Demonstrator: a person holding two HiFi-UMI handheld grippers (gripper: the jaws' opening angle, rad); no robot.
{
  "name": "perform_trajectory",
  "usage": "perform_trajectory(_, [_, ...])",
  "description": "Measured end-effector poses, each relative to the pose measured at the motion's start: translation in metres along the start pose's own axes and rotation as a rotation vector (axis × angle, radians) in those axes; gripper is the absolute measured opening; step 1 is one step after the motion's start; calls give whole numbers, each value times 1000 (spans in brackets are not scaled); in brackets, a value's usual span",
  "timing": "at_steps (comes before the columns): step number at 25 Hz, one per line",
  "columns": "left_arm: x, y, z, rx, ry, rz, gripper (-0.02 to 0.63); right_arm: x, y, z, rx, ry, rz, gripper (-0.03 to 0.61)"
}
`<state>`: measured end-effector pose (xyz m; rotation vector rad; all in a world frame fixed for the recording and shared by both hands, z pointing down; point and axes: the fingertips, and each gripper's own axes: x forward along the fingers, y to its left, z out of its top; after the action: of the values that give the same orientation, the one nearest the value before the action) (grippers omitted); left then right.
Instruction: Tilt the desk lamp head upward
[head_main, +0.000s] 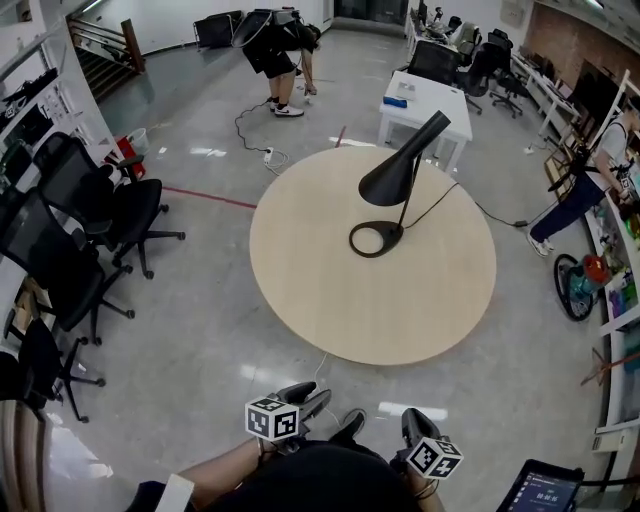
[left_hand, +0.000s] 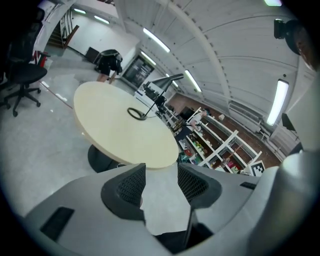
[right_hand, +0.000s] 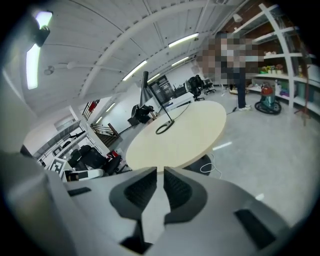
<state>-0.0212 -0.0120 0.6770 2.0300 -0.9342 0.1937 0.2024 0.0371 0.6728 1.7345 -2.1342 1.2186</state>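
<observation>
A black desk lamp stands on the far right part of the round wooden table (head_main: 330, 300). Its ring base (head_main: 376, 239) lies flat and its cone head (head_main: 400, 170) slopes downward to the left. Both grippers are low, close to my body, well short of the table's near edge. My left gripper (head_main: 315, 399) (left_hand: 161, 182) is open with nothing between its pads. A narrow gap separates the empty pads of my right gripper (head_main: 412, 417) (right_hand: 160, 185). Both gripper views show the lamp far off, with its base (left_hand: 135, 113) (right_hand: 163, 128) on the tabletop.
Black office chairs (head_main: 110, 210) stand at the left. A white table (head_main: 425, 100) sits behind the round one. One person (head_main: 278, 50) bends over at the back, another (head_main: 590, 180) stands by shelves at the right. A cable (head_main: 490, 212) runs from the lamp across the floor.
</observation>
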Motion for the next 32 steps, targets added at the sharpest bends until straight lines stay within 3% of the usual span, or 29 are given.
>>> perform_trajectory(7, [51, -33, 53, -13, -110, -3, 210, 28, -41, 50, -1, 34, 48, 44])
perform_trajectory(13, [55, -55, 101, 46, -291, -26, 210, 57, -55, 79, -26, 65, 93, 44])
perform_trajectory(20, [62, -31, 137, 18, -341, 40, 210, 100, -41, 110, -110, 93, 148, 44])
perform_trajectory(26, [92, -20, 200, 46, -365, -12, 210, 128, -20, 176, -210, -1, 125, 44])
perform_trajectory(32, [109, -3, 266, 72, -410, -87, 210, 153, 19, 259, -286, -164, 174, 44])
